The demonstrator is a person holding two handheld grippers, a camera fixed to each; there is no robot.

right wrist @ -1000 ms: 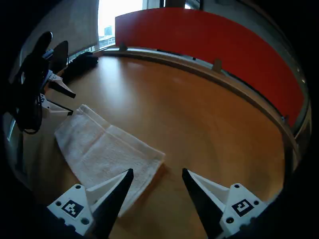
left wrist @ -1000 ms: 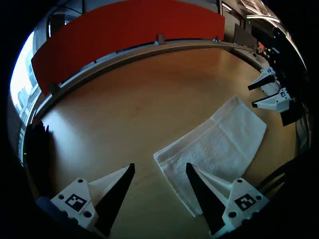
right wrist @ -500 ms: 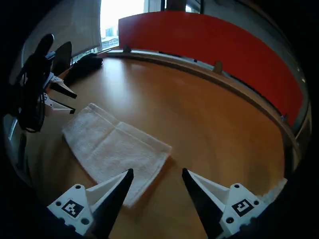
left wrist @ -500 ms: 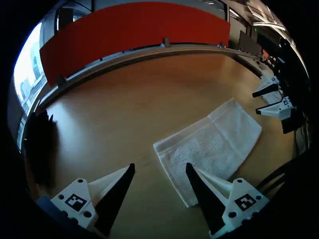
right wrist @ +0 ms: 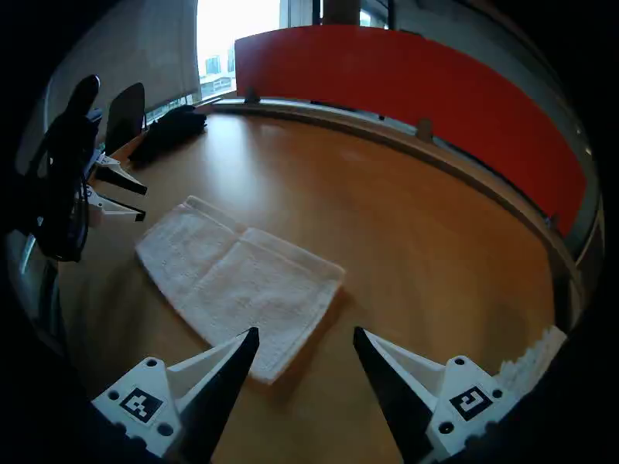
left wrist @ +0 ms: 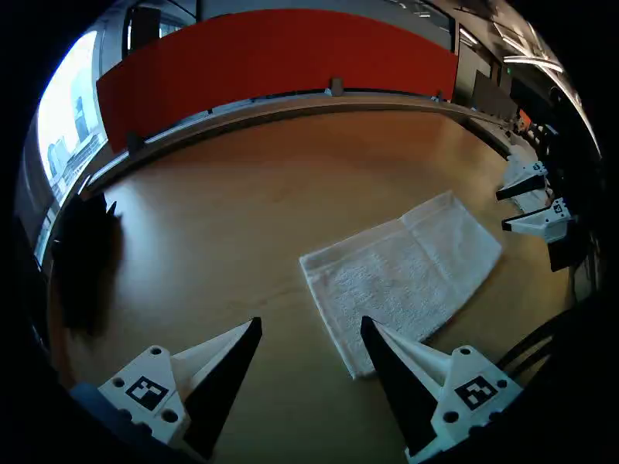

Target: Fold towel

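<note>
wooden table [left wrist: 224,209] stretches ahead of both claws, red panel [left wrist: 271,58] along its far edge. folded white towel [left wrist: 402,267] lies flat, just ahead of left gripper [left wrist: 309,321], toward its right finger. right gripper [right wrist: 306,331] has towel ahead-left. both released, holding nothing.

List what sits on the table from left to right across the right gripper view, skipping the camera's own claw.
left claw, open at the far left → white towel, lying folded on the wood → edge of another white cloth at the far right. The dark bundle at the back overlaps the left claw sideways, so it is left out.
</note>
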